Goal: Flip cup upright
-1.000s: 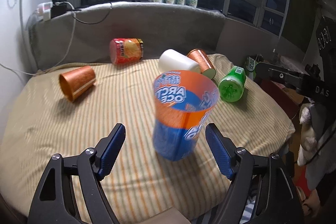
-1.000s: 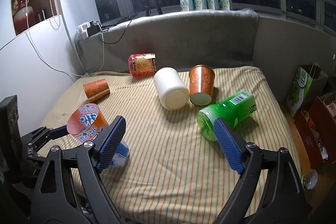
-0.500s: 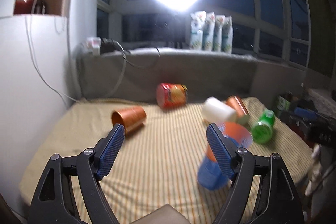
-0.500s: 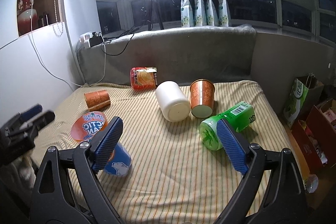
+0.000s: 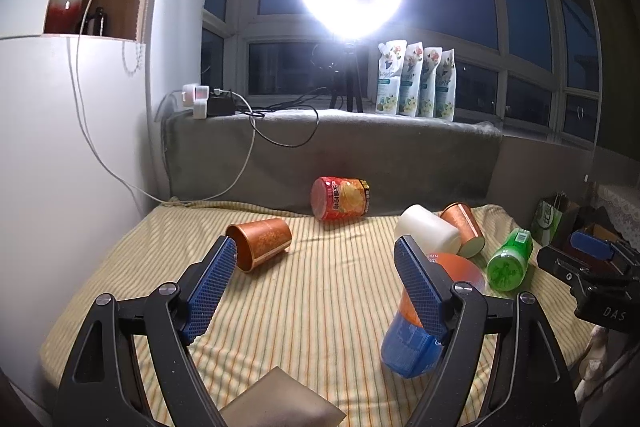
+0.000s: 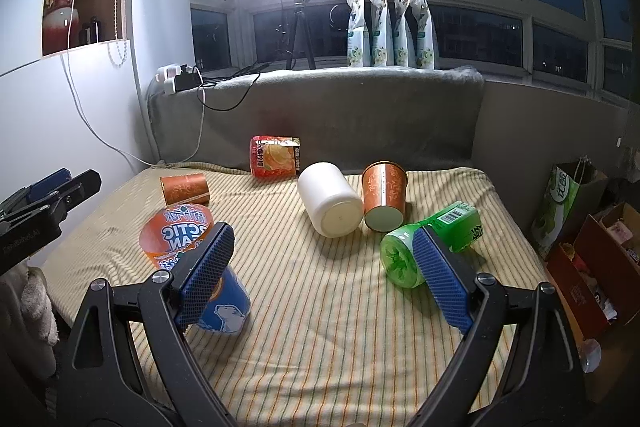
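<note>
A blue and orange paper cup [image 6: 176, 239] stands upright, mouth up, on the striped cloth [image 6: 320, 307] near its left front. In the left wrist view this cup [image 5: 412, 343] is partly hidden behind my right finger. My left gripper [image 5: 316, 287] is open and empty, pulled back and raised above the cloth. My right gripper [image 6: 320, 275] is open and empty, with its left fingertip in front of the cup. The left gripper also shows at the left edge of the right wrist view [image 6: 44, 191].
Lying on their sides are an orange cup [image 5: 260, 239], a red chip can [image 5: 340, 198], a white cup [image 6: 330, 205], a copper cup [image 6: 384, 197] and a green cup [image 6: 432, 243]. A grey padded ledge [image 6: 320, 107] backs the surface. Bags and boxes [image 6: 592, 247] stand at right.
My left gripper has let go of the blue and orange cup, drawn back and tilted upward. The cup stays standing upright. The right gripper has lifted slightly.
</note>
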The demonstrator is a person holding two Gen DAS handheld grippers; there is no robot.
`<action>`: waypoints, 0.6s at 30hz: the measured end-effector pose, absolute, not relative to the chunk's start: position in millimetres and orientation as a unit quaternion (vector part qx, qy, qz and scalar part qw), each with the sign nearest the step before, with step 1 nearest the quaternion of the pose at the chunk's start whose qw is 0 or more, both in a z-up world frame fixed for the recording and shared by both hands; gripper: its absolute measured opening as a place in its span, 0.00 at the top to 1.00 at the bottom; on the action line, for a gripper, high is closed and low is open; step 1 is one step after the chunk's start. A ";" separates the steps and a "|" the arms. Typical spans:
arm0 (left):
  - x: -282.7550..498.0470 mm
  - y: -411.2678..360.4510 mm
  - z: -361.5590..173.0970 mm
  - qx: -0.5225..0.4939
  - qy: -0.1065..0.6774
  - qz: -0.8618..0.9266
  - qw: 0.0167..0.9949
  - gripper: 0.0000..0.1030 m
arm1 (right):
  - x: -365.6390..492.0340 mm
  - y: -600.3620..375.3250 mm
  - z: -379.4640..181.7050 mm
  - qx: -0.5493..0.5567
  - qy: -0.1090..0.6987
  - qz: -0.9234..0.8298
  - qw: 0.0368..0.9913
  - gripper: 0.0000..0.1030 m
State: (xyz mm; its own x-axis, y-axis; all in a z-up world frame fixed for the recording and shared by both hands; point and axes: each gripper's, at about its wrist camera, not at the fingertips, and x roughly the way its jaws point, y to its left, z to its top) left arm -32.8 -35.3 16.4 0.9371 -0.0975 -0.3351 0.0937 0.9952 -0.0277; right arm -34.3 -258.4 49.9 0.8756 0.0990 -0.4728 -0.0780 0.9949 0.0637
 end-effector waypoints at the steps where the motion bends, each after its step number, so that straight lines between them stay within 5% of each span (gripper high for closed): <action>1: -32.9 -35.2 16.4 -0.006 0.172 -0.048 0.984 0.21 | -34.6 -258.1 50.0 0.022 0.244 0.047 0.968 0.10; 18: -35.8 -37.2 16.1 -0.007 0.174 -0.050 0.984 0.21 | -41.9 -253.5 54.3 0.011 0.224 0.042 0.974 0.00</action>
State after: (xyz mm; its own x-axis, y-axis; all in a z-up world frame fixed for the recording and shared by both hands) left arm -35.8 -37.2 16.1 0.9347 -0.1013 -0.3408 0.0961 0.9949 -0.0319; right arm -41.9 -253.5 54.3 0.8960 0.0872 -0.4354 -0.0771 0.9962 0.0410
